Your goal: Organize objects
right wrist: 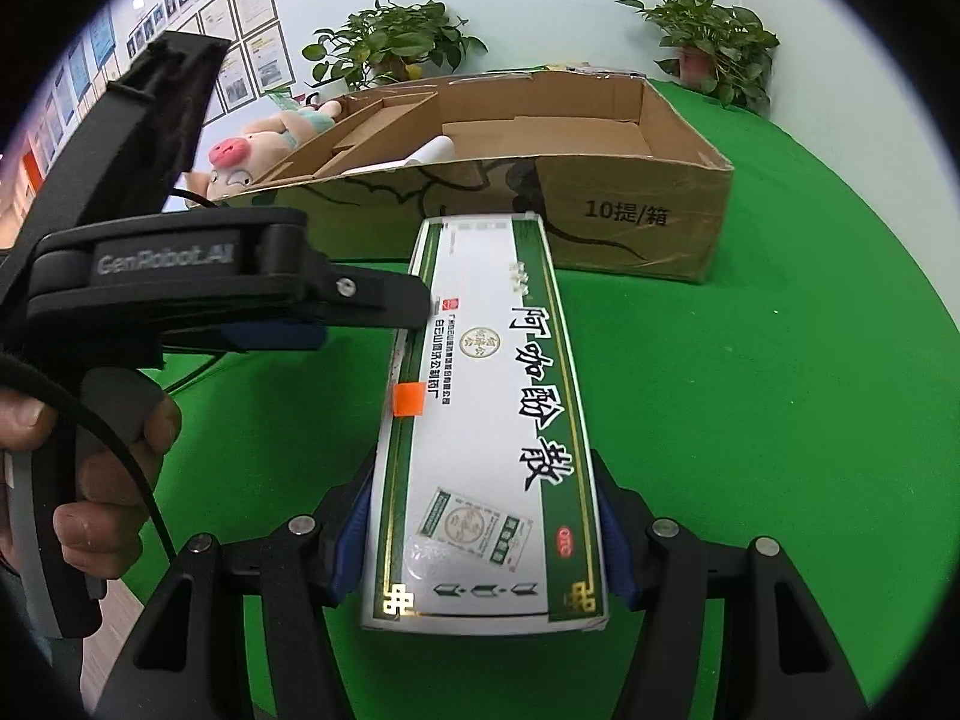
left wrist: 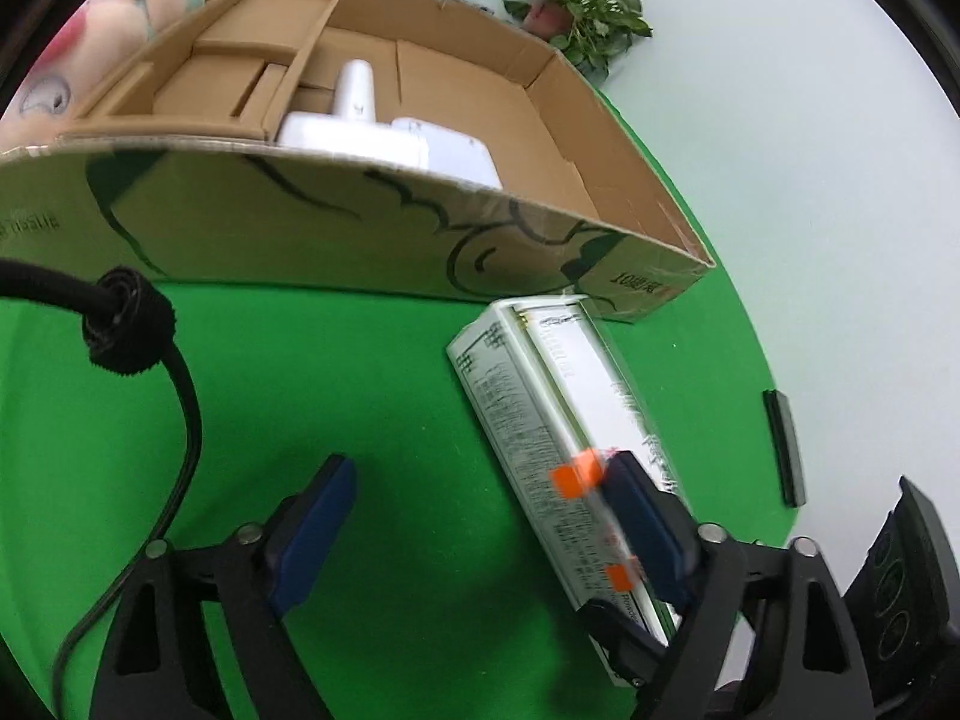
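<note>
Right wrist view shows the green-covered counter [right wrist: 780, 390] carrying an open brown cardboard box with inner dividers [right wrist: 630, 222], white items lying inside it. Just before the box lies a long white-and-green medicine carton [right wrist: 480, 432], its far end at the box wall. The right gripper [right wrist: 483, 531] has its jaws pinching the carton's near end on both long sides. The left gripper [left wrist: 480, 486] hangs with jaws spread, one blue pad [left wrist: 642, 516] over the carton's side
</note>
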`<state>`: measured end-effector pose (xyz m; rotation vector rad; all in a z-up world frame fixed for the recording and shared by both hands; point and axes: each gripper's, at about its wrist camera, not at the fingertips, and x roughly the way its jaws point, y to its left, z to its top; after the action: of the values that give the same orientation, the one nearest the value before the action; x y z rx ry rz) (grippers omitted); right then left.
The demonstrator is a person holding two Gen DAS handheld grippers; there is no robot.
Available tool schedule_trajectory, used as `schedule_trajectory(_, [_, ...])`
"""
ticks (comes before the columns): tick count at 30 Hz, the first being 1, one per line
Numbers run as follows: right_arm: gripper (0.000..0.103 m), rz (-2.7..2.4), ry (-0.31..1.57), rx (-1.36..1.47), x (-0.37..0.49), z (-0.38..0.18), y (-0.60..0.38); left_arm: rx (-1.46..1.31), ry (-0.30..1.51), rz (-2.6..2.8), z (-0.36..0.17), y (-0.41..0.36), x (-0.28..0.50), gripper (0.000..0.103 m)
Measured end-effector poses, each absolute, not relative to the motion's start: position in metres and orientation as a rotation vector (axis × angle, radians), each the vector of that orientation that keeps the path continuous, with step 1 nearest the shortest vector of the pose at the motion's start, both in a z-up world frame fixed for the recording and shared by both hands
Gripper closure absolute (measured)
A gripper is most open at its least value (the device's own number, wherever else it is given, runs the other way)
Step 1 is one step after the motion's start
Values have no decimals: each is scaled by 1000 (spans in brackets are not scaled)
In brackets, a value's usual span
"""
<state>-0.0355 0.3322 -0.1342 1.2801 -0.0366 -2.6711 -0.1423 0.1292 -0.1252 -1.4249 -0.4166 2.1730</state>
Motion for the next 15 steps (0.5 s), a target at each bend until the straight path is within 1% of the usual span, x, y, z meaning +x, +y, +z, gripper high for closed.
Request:
schedule_trajectory(1, [42,-2671,-47,1280,-36,-134,333,-1425,-429,2162,-125,129,-144,21])
schedule_trajectory(2, [42,-2670,-55,1281,-36,-134,334,-1428,-437,2146,-127,130,-145,27])
schedule_trajectory(9, [43,-2660,-98,1287,-38,-134,331,-1419,-499,2081,-133,134,-146,34])
schedule_trajectory(15, [43,-2639,-110,1301,-38,-135,329,-1430,-553,1995,-137,139,-148,45])
